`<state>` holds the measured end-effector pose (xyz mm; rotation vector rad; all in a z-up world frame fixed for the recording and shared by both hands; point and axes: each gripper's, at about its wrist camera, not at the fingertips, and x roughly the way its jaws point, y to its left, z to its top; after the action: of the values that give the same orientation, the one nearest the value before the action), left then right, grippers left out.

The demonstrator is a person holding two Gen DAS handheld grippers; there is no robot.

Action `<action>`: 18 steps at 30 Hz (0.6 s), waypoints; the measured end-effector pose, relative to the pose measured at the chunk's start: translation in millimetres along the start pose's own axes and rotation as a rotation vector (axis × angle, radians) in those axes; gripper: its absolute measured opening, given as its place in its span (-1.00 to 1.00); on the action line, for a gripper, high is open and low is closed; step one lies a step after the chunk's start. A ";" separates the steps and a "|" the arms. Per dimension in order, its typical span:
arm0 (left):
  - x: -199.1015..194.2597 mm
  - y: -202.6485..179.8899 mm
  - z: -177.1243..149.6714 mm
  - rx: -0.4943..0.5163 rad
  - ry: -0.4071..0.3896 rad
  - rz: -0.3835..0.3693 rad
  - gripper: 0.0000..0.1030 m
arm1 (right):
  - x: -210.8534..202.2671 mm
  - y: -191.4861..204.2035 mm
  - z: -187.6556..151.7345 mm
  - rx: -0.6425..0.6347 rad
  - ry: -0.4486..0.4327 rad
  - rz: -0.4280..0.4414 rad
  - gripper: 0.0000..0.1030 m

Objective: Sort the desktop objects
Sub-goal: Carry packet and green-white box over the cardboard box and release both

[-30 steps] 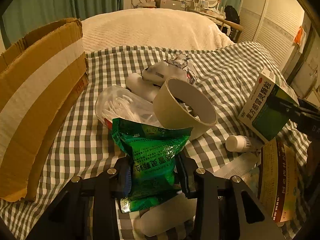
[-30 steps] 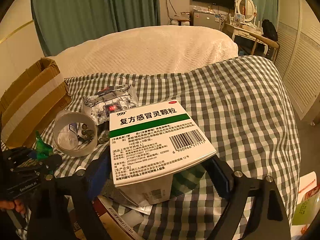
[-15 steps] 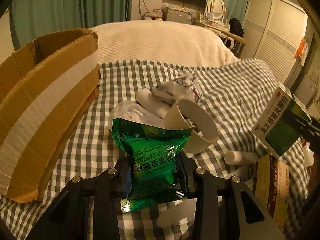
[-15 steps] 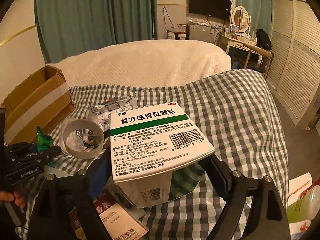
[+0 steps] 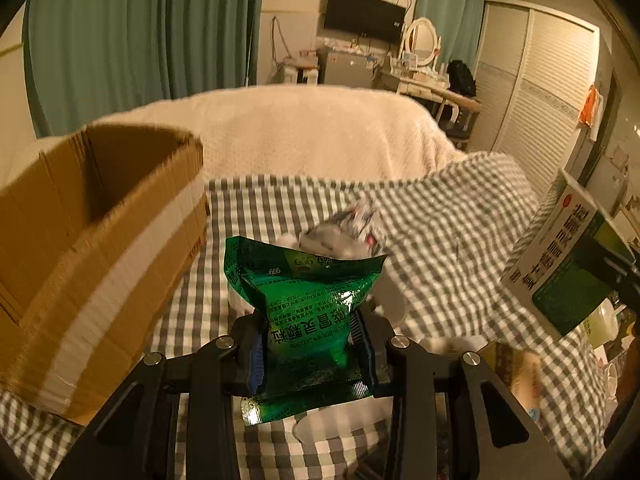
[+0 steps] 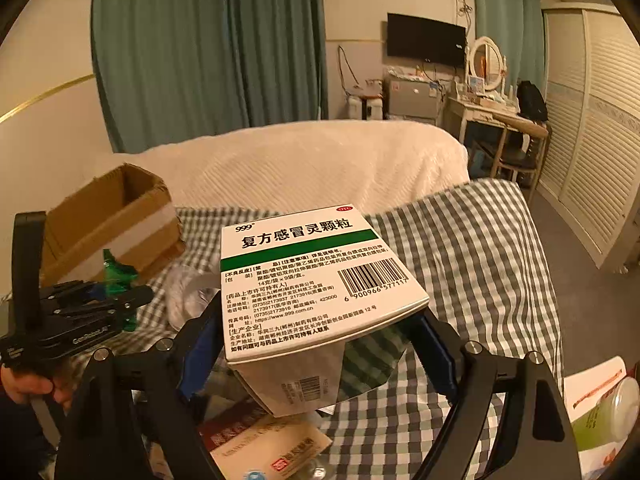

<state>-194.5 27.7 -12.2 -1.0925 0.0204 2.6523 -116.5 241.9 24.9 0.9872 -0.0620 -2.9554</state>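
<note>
Two items are off the bed at once: the green sachet (image 5: 308, 312) is pinched between the pads of the left gripper (image 5: 310, 344), and the white medicine box (image 6: 316, 276) is clamped across its width by the widely spread right gripper (image 6: 320, 344). Against the pictures from a second ago, both have come up off the checked cloth (image 5: 448, 216), and the tape roll and pile of small things that lay just past the sachet have dropped almost out of the left view. The cardboard box (image 5: 100, 236) on the left, seen then only as an outer wall, now shows its open mouth and inside. That suggests both picks are done and the carry has begun, with the carton the likely place for them, though nothing marks which item belongs where. The remaining clutter is hard to read: a silvery packet (image 5: 344, 228) beyond the sachet is smeared by motion, the sachet hides what lies under it, and the booklet (image 6: 264, 440) and bottle (image 6: 600, 408) at the near right edge are cut off.
</note>
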 end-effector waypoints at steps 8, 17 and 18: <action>-40.9 8.4 37.7 -0.019 -0.103 0.014 -0.27 | -19.7 28.4 32.0 -0.038 -0.054 0.087 0.65; -89.4 67.5 87.7 -0.136 -0.255 0.065 -0.27 | -30.2 81.5 82.9 -0.106 -0.133 0.207 0.65; -95.5 79.9 92.5 -0.163 -0.275 0.076 -0.27 | -30.3 86.9 87.5 -0.111 -0.138 0.218 0.65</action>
<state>-213.8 -61.9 113.0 -0.7756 -0.2161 2.8916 -143.9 158.8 116.9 0.7123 -0.0074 -2.7879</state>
